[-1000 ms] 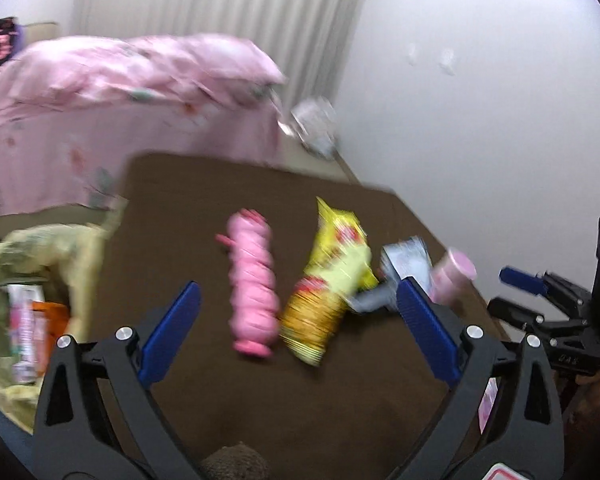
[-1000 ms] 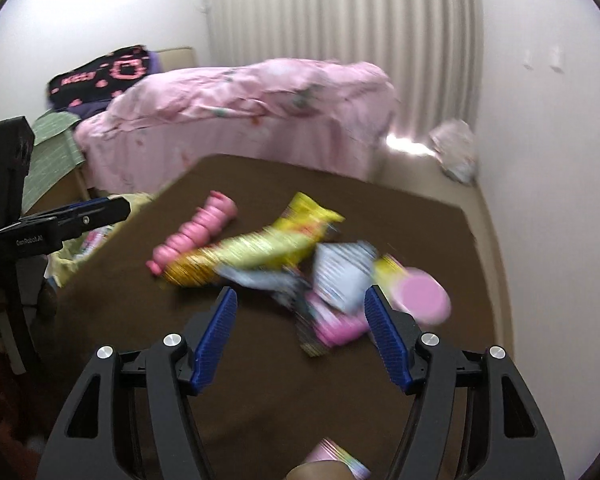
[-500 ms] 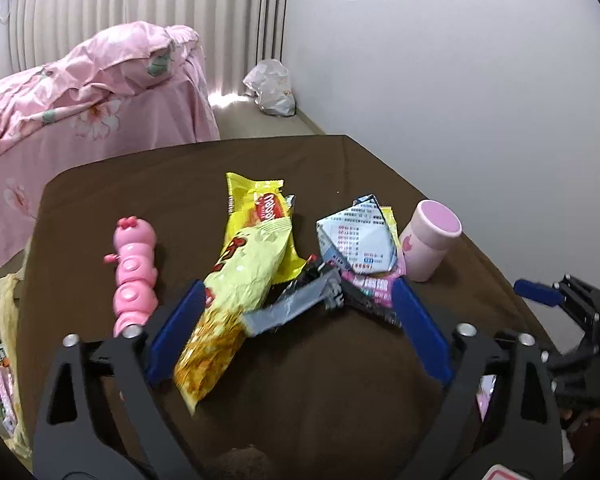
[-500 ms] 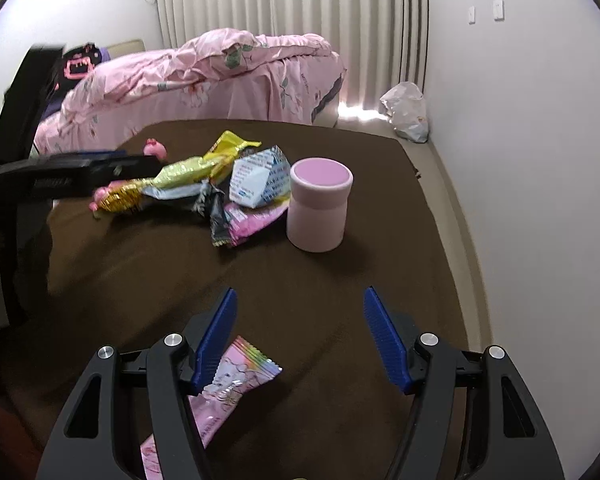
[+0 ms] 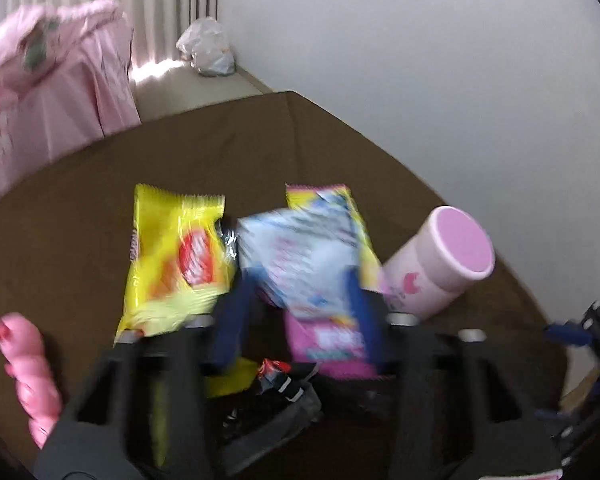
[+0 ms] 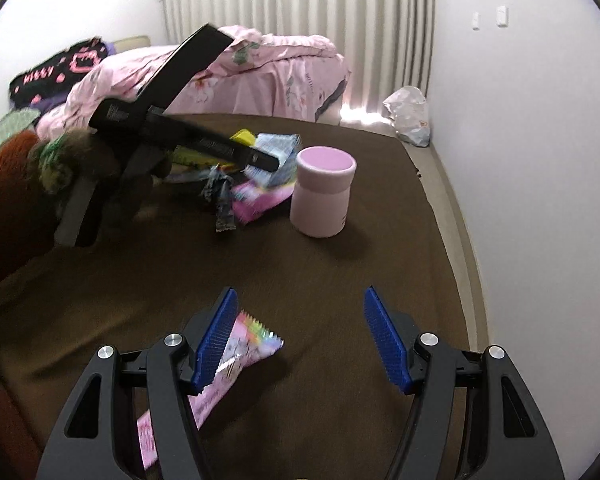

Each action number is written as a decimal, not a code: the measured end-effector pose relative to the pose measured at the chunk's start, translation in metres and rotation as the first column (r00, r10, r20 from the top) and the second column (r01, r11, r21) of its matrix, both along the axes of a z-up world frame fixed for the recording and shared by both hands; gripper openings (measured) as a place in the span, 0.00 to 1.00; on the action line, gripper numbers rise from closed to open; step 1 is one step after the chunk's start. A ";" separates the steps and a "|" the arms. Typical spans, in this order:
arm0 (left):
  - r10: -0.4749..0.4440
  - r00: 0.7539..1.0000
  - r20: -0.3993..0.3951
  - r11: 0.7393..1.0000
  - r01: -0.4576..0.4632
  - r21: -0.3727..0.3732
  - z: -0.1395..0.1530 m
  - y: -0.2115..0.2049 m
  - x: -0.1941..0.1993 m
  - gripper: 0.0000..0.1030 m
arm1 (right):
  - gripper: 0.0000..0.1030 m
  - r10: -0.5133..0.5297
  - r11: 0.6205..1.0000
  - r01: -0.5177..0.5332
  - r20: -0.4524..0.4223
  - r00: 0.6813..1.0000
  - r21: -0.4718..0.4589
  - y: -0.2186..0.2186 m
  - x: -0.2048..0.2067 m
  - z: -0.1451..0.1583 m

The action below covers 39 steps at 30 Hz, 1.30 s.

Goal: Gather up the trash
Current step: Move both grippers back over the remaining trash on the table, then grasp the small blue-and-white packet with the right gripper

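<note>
On the brown table point(image 6: 340, 272) lies a pile of wrappers: a yellow snack bag point(image 5: 172, 256), a blue-white packet point(image 5: 300, 260), a pink wrapper point(image 5: 324, 340) and a dark foil wrapper point(image 5: 284, 384). My left gripper point(image 5: 298, 320) is low over the pile and its jaws are closing. The pink wrapper lies between its blue pads, with a gap still showing at the left pad. A pink cup point(image 6: 322, 196) stands upright to the right of the pile. My right gripper point(image 6: 300, 340) is open near the table's front, and a pink rainbow-edged wrapper point(image 6: 244, 340) lies under its left finger.
A pink caterpillar toy point(image 5: 28, 372) lies left of the pile. A furry sleeve point(image 6: 4, 200) holds the left gripper. Behind the table is a bed with a pink cover point(image 6: 260, 72). A white plastic bag point(image 6: 408, 116) sits on the floor by the right wall.
My left gripper swung right and down onto the wrapper pile, and its jaws narrowed a lot. My right gripper dropped toward the pink rainbow wrapper, then stayed still and open.
</note>
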<state>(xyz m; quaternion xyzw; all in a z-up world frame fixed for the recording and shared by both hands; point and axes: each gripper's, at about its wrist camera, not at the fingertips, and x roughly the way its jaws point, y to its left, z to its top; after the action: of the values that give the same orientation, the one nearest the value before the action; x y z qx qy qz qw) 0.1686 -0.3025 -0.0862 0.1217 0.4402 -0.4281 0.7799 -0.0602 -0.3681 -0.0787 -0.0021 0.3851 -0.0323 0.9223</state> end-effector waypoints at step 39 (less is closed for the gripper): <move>0.458 0.888 -0.037 0.886 -0.459 -0.064 0.027 0.190 -0.064 0.49 | 0.34 0.001 1.000 -0.007 -0.220 0.975 -0.028 0.015 0.241 -0.012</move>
<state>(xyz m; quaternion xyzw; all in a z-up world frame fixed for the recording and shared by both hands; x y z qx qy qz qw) 0.1046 -0.1130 -0.0597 -0.0178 0.4489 -0.2483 0.8582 0.1812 -0.3529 -0.0909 -0.0198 0.4844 -0.0356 0.8739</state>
